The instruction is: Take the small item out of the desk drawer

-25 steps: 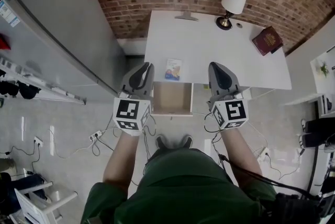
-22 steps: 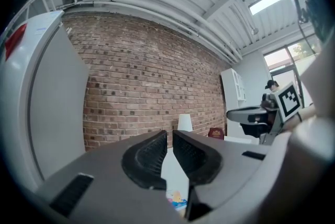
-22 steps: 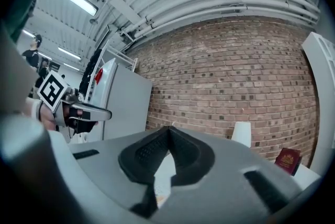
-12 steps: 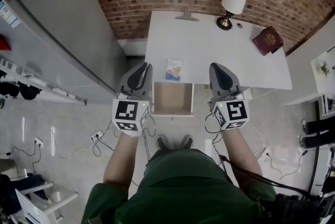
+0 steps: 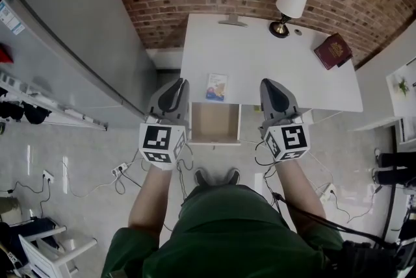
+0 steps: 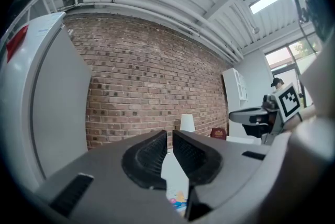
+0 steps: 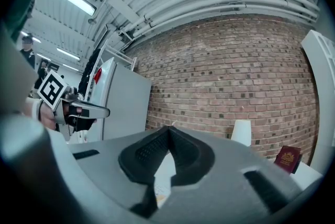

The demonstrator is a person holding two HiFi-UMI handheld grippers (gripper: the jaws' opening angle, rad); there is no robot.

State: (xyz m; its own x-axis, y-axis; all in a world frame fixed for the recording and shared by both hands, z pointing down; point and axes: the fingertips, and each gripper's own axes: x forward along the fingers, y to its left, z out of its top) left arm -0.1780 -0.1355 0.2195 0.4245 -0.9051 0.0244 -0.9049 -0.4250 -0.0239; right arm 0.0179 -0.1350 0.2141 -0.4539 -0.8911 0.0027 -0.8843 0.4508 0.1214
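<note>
- Small item (image 5: 216, 86): flat packet, blue-and-orange print too small to read; lies on the white desk (image 5: 273, 69), just behind the open drawer (image 5: 214, 122).
- Left gripper (image 5: 177, 89): jaws a narrow slit apart, holding nothing; left of the drawer.
- Right gripper (image 5: 272, 85): jaw tips touching, empty; right of the drawer.
- Red book (image 5: 332, 49): gold emblem, lettering illegible.
- Lamp (image 5: 289, 4): white shade, at the desk's rear.

left tongs (image 6: 169, 136) barely apart, facing brick wall (image 6: 152, 81)
</note>
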